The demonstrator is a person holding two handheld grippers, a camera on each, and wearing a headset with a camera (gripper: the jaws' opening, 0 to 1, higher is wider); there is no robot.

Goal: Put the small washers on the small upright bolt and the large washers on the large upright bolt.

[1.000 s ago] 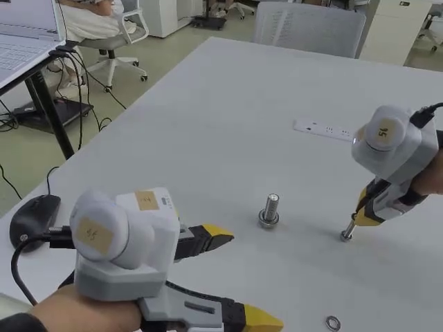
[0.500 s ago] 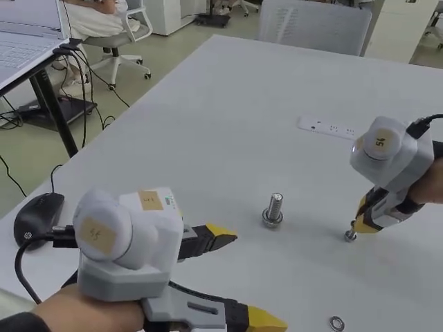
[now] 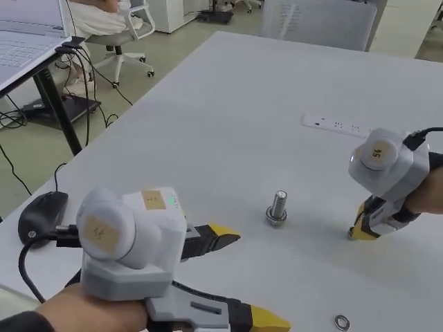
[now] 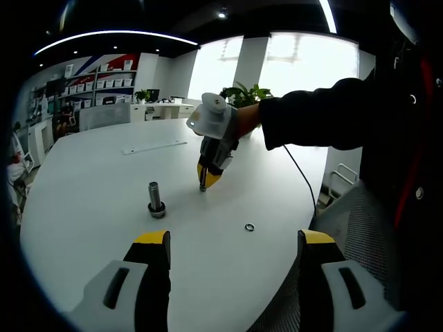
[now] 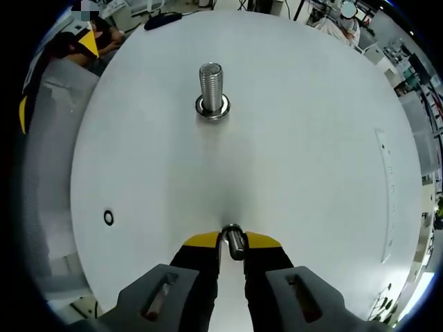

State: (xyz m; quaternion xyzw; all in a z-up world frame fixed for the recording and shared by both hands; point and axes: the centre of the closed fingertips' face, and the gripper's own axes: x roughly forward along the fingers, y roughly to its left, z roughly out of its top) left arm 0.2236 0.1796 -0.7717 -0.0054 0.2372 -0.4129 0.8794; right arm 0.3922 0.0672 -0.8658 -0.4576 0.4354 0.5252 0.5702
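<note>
The large bolt (image 3: 277, 206) stands upright mid-table with washers around its foot; it also shows as the large bolt (image 5: 211, 84) and the large bolt (image 4: 155, 199). My right gripper (image 3: 358, 233) is down at the table to its right. In the right gripper view my right gripper (image 5: 234, 239) has its jaws shut around the small bolt (image 5: 234, 246). My left gripper (image 3: 246, 277) hovers open at the near left and holds nothing, and my left gripper (image 4: 234, 238) looks toward both bolts. One loose washer (image 3: 341, 322) lies near the front edge.
A white power strip (image 3: 339, 126) lies at the far right of the table. A black mouse (image 3: 40, 216) and its cable sit at the near left edge. A laptop (image 3: 24, 34) rests on a side desk, with office chairs beyond.
My right gripper has come down along the small bolt to the tabletop, and its tips now hide the bolt in the head view. The left gripper has stayed put.
</note>
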